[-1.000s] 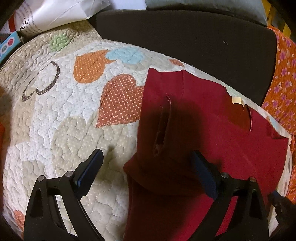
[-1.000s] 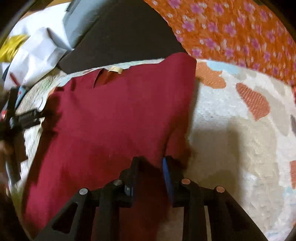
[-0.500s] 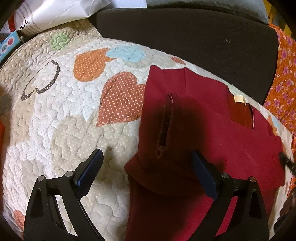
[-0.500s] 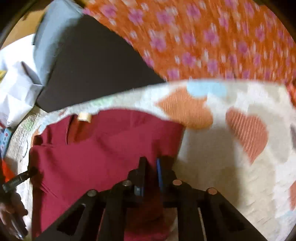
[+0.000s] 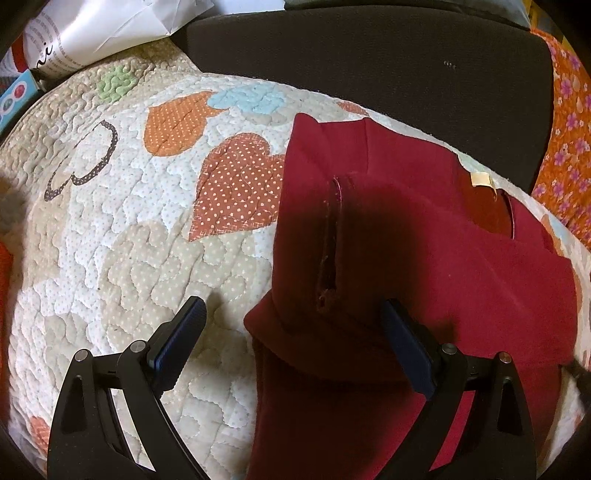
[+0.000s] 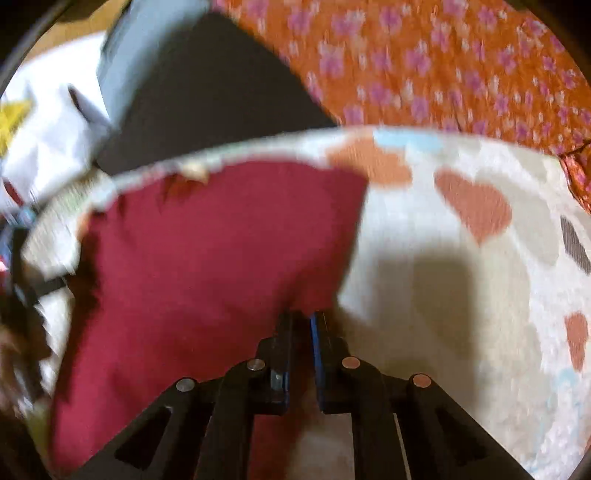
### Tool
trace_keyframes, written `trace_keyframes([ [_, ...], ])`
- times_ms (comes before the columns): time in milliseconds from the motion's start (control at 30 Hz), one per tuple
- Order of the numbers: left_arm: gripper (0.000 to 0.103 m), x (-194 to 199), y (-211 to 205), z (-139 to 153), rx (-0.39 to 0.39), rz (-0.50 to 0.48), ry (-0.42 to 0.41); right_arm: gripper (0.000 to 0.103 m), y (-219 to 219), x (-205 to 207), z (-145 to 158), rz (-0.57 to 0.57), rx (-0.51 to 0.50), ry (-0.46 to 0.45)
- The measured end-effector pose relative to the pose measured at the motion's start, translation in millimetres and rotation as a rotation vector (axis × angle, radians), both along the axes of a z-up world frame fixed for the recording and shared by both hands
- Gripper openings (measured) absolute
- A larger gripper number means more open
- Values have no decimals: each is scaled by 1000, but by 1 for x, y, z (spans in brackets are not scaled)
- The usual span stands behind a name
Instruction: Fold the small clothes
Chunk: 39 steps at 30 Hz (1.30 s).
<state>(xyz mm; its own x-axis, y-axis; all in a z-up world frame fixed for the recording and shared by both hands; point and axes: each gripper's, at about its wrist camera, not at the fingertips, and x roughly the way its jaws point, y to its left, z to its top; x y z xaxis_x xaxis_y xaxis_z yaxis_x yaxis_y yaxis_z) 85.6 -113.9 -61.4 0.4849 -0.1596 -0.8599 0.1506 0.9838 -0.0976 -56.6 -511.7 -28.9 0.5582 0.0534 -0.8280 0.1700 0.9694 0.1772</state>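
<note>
A dark red garment lies on a quilt with heart patches, its neck opening and pale label toward the far side. My left gripper hangs open just above the garment's left edge: one finger is over the quilt and the other over the red cloth, and neither pinches anything. In the blurred right wrist view, my right gripper is shut on the right edge of the garment. The cloth bunches up into the jaws above the quilt.
A dark cushion borders the quilt's far edge. An orange flowered cloth lies at the right. A white printed bag and a blue box sit at the far left corner.
The right jaws, slightly apart around the garment's right edge, have shut on it. The right view swung and the cloth now bunches at the jaws. The left gripper stayed put.
</note>
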Motion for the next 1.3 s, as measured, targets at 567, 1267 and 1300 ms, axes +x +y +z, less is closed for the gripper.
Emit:
trace_keyframes([
  [567,96,-1,5,5,-8,15,-2,30,2,12,8,53,-126,-61],
  [1267,96,-14,18,13,14,51,-11,9,-4,-12,47,-103,8,-187],
  [1300,96,-16,21,14,8,58,-8,9,0,-7,46,-97,10,-190],
])
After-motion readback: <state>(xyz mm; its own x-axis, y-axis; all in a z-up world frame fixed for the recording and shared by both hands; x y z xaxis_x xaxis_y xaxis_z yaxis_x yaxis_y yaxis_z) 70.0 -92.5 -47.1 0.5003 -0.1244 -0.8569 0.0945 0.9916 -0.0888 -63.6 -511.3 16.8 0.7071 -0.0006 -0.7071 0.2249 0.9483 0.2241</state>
